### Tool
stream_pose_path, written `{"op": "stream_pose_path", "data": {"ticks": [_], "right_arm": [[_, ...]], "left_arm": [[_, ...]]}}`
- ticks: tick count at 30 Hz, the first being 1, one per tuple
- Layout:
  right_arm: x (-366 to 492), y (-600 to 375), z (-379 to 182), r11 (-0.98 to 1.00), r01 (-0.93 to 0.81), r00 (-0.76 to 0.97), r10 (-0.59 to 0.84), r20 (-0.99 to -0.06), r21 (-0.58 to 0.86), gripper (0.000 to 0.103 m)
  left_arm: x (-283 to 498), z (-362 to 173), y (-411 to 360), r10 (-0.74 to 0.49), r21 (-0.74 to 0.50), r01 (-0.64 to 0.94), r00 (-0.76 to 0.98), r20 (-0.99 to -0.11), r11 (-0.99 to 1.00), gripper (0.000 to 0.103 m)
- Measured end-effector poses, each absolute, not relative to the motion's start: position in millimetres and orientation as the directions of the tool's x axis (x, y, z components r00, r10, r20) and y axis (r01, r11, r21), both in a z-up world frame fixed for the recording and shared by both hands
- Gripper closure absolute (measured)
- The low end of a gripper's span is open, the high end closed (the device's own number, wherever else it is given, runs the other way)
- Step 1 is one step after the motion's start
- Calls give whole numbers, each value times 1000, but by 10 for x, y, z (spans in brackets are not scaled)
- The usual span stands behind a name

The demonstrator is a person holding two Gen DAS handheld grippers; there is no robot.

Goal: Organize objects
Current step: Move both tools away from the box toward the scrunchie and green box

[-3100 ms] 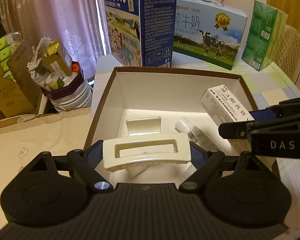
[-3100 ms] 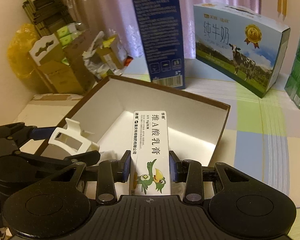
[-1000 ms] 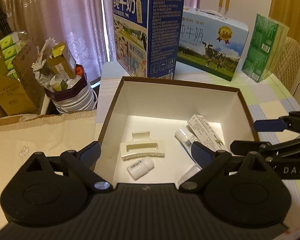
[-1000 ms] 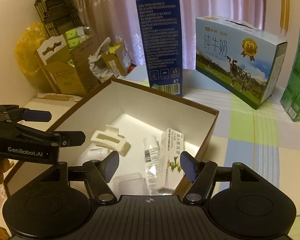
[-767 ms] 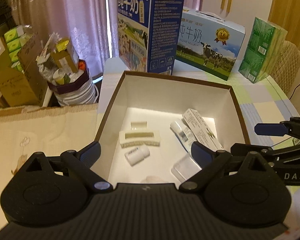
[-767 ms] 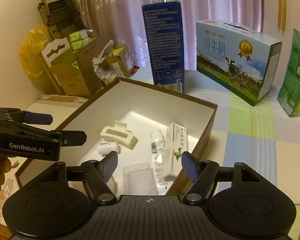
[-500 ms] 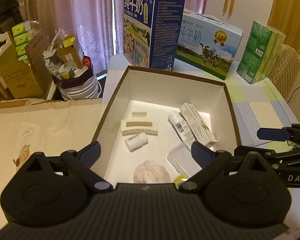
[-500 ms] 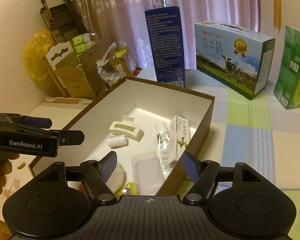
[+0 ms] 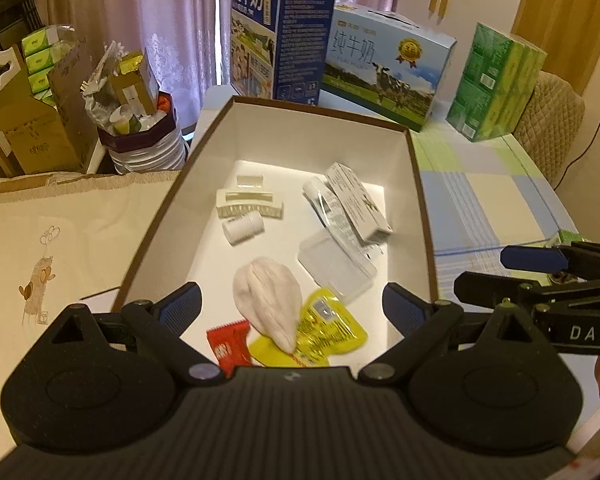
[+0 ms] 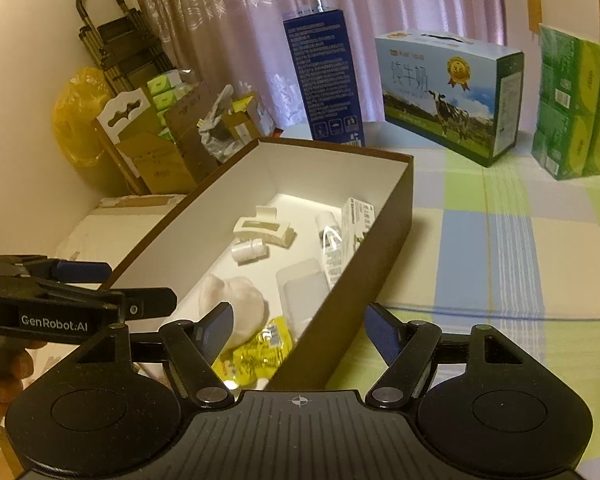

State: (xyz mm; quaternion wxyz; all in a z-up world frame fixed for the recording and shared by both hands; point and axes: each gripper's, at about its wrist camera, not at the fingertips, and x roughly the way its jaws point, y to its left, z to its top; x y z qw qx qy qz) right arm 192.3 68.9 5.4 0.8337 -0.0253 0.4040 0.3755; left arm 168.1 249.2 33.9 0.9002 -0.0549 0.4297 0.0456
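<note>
Brown-sided, white-lined box (image 9: pixel 416 184) on the checked tabletop (image 10: pixel 500 248) holds the hair clip (image 9: pixel 249 203), vial (image 9: pixel 242 229), ointment carton (image 9: pixel 358 202) and snack packets (image 9: pixel 324 330). Both the left tongs (image 9: pixel 291 308) and right tongs (image 10: pixel 298 330) gape wide, empty. A low pass could catch the rim and shove the box. Only the left view shows the red packet (image 9: pixel 230 344).

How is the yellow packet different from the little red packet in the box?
The yellow packet is bigger than the red packet. The yellow packet lies partly under the white fluffy pad; the red packet lies beside that pad, its near end hidden behind the left gripper. The yellow one has a pale label; the red one's print is too blurred to read. Both lie flat at the near end of the brown box.
</note>
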Motion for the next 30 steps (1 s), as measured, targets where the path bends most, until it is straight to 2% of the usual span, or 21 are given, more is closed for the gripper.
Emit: {"op": "stream_pose_path", "data": {"ticks": [19,30], "right_arm": [[1804,-229,-14,779,-563,396,546,-738,275,33],[1916,-950,-204,852,-462,406,450,-796,246,33]], "left_arm": [[1429,306,1713,-3,-62,-78,596,-803,995,8],[1576,283,1074,-53,-70,-7,583,-811,998,8]]}}
